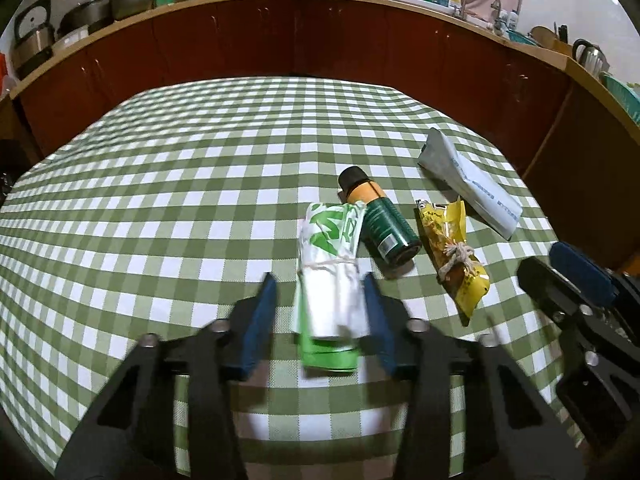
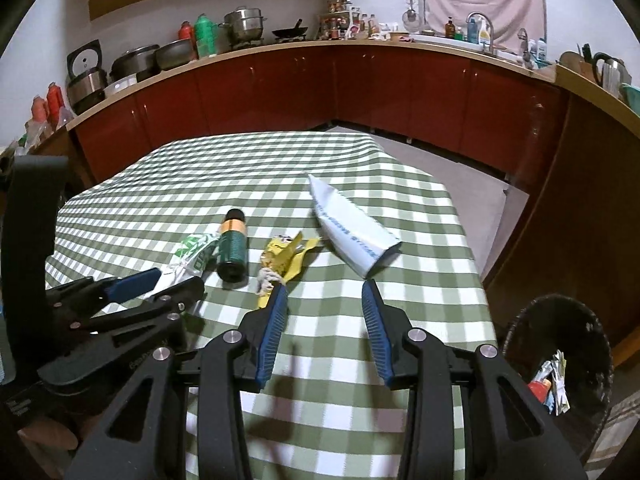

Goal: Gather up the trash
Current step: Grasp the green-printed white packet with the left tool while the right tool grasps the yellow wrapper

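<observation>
— As the left wrist view looks down the left gripper (image 1: 320,312), what sits between its blue pads?

— A rolled green-and-white plastic bag (image 1: 330,276), tied round with string, on the green checked tablecloth (image 1: 160,200). The right pad touches the roll; on the left pad's side a strip of cloth shows, so the jaws stand narrow about it, not clamped.

— And beyond it?

— A dark green spray can (image 1: 380,216) with a black cap lies against the bag's far end. Right of that lies a yellow snack wrapper (image 1: 452,256) knotted with twine, then a white-and-grey pouch (image 1: 472,184). The right gripper (image 1: 576,276) shows at the right edge.

— From the right wrist view?

— The right gripper (image 2: 324,316) hovers partly open and empty; its left pad lies just beside the yellow snack wrapper's (image 2: 284,260) near end. The pouch (image 2: 352,232) lies ahead, the spray can (image 2: 232,248) to the left, with the left gripper (image 2: 160,286) about the bag (image 2: 188,260). A black bin (image 2: 560,360) with litter inside stands low at the right, beside the table.
</observation>
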Action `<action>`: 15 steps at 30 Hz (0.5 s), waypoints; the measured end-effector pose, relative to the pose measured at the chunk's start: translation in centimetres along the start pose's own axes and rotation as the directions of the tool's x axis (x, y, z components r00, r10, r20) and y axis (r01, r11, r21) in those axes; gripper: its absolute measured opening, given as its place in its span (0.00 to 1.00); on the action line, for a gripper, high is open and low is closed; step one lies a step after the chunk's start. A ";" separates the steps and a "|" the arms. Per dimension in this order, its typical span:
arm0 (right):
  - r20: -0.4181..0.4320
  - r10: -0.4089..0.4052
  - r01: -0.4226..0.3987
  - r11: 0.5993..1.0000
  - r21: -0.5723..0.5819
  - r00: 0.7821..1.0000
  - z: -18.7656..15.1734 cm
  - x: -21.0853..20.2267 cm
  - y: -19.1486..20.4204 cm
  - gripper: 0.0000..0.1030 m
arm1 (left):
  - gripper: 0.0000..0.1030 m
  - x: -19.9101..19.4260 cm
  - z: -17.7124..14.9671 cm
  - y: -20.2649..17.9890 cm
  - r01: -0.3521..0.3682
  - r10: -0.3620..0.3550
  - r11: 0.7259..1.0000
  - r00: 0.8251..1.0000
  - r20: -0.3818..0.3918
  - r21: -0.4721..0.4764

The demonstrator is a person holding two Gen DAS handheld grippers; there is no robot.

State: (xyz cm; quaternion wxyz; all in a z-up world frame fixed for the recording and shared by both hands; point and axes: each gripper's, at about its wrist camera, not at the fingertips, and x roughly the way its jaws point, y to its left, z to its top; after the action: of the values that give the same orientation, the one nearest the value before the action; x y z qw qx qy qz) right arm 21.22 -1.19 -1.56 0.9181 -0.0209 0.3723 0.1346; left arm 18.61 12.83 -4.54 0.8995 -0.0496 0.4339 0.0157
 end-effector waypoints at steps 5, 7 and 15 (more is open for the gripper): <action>-0.018 0.009 -0.010 1.000 -0.013 1.000 0.1 0.7 1.0 0.39 | 0.31 -0.3 -0.1 0.8 0.006 -0.006 1.000 1.000 0.005 -0.001; -0.027 0.014 -0.014 1.000 -0.013 1.000 0.2 1.0 1.2 0.39 | 0.30 -0.6 -0.2 1.4 -0.004 0.004 1.000 1.000 0.013 -0.003; -0.063 0.030 -0.031 0.999 -0.017 0.998 0.6 2.4 2.5 0.39 | 0.30 -2.0 -0.3 4.0 -0.062 0.063 0.998 0.997 0.038 -0.021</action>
State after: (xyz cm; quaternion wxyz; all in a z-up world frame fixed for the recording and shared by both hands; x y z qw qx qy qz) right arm 22.59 1.81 -2.64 0.9036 -0.0278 0.3999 0.1511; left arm 16.87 16.80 -3.49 0.9063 -0.0445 0.4174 0.0492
